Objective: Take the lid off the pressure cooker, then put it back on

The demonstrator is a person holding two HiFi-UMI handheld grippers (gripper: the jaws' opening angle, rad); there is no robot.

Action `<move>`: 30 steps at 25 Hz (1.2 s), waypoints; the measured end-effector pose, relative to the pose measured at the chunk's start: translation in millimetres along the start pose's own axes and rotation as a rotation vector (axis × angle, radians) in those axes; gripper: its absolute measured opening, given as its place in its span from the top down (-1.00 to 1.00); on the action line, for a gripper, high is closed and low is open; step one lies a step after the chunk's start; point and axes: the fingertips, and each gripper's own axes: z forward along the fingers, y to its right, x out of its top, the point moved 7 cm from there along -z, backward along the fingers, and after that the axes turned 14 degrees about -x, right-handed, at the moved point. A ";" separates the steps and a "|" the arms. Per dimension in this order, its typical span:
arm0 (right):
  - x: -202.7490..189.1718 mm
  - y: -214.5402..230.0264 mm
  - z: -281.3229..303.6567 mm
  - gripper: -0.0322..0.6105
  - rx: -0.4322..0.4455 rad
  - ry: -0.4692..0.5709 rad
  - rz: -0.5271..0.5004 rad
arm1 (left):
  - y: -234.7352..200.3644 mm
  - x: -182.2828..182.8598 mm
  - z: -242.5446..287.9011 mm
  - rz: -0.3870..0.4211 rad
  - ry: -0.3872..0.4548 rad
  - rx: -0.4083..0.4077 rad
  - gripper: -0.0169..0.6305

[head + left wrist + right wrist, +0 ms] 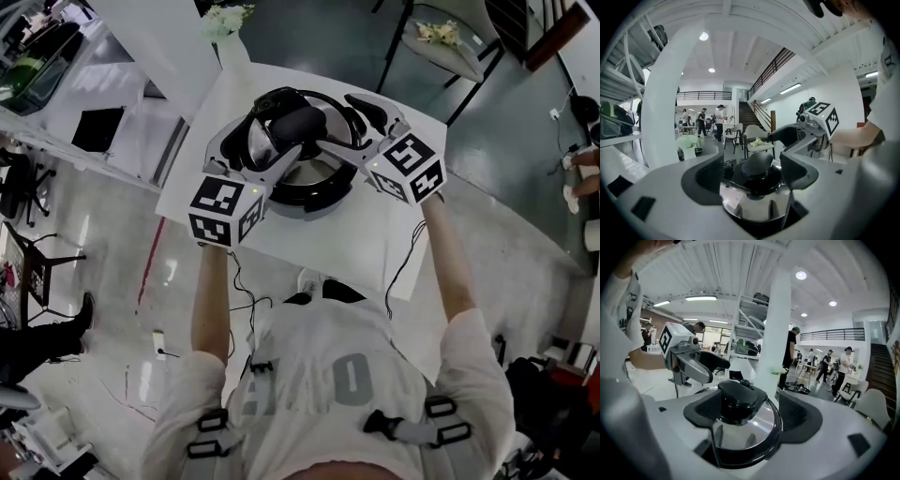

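Note:
The pressure cooker's steel pot (314,190) stands on a white table (375,246). Its chrome lid (298,124) with a black knob hangs just above the pot, slightly toward the far side. Both grippers carry it between them. My left gripper (272,141) reaches in from the left and my right gripper (352,131) from the right. In the left gripper view the lid (754,193) fills the gap between the dark pads of the left gripper (752,176). In the right gripper view the lid (740,428) sits the same way in the right gripper (752,416).
A white vase of flowers (225,23) stands at the table's far corner. A black cable (412,246) trails over the table's right part. A chair with flowers (441,39) is beyond the table, shelving (56,84) to the left. People stand far off.

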 end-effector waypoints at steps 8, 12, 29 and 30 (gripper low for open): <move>-6.7 7.1 32.0 -0.25 0.250 -0.041 -0.060 | -4.0 -12.2 21.6 -0.008 -0.125 -0.014 -0.21; -9.1 8.4 42.3 -0.20 0.331 -0.050 -0.062 | -3.5 -13.8 24.4 -0.035 -0.136 -0.026 -0.15; -11.7 7.2 53.1 0.02 0.549 -0.057 -0.042 | -3.6 -22.4 34.2 -0.020 -0.195 -0.057 0.16; -11.4 7.2 53.5 0.02 0.553 -0.059 -0.039 | -3.9 -22.3 33.9 -0.022 -0.194 -0.058 0.16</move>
